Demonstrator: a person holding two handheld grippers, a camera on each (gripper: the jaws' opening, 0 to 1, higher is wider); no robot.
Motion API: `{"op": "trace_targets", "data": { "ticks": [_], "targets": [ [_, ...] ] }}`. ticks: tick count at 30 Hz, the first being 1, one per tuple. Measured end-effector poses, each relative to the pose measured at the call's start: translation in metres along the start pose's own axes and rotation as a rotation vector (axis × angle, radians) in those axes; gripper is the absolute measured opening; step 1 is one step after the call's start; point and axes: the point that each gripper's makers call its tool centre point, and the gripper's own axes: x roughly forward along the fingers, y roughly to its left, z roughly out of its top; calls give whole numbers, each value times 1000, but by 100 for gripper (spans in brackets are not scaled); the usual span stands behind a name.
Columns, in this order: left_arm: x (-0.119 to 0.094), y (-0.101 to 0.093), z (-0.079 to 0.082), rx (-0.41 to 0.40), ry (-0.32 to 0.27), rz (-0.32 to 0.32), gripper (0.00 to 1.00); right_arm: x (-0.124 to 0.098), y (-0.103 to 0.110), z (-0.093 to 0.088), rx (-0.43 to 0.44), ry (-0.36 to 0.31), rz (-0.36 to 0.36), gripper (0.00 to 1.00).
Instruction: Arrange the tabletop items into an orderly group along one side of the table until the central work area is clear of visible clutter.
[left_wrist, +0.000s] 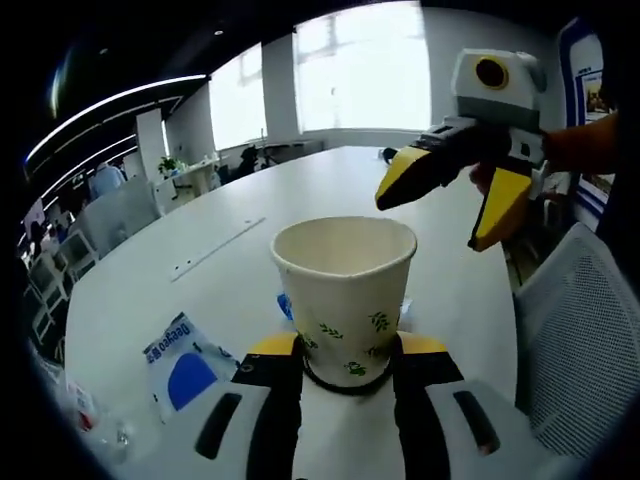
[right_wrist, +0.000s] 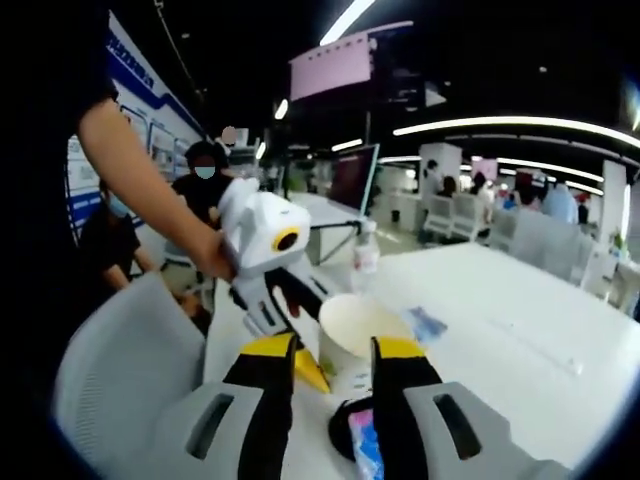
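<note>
In the left gripper view, the left gripper has its jaws set against the lower wall of a paper cup, one jaw on each side, so it appears to be clamped on the cup. The cup stands upright at the centre of the frame on the white table, and it has green leaf prints low on its wall. A dark round object shows under its base, perhaps a coaster or lid.

The cup is judged light, thin-walled and easily crushed. Its open mouth looks empty from this angle, so it should lift with little force. The firmest hold is low on the wall near the stiffer base. A grip higher up would likely buckle the rim.

The left gripper view also shows a blue-and-white packet at lower left and a long thin strip on the table beyond it. The right gripper hangs in the air at upper right with its jaws spread apart.

The right gripper view looks across from the other side. It shows the cup at centre, the left gripper just beside the cup with a hand on it, a clear plastic bottle standing further back, a dark object with a pink-and-blue wrapper at the bottom, and a grey mesh chair at lower left.
</note>
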Motion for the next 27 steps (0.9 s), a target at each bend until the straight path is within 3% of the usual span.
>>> {"op": "trace_targets", "data": {
  "ticks": [6, 12, 20, 27],
  "targets": [
    [-7, 11, -1, -40, -25, 43, 34, -4, -11, -3, 45, -6, -42, 46],
    [-14, 25, -2, -77, -52, 93, 34, -8, -16, -9, 63, -2, -70, 54],
    [-23, 32, -2, -62, -65, 120, 34, -10, -15, -14, 62, 15, -73, 59],
    [-33, 46, -3, -67, -82, 160, 34, -10, -17, -16, 69, 20, -84, 69]
  ]
}}
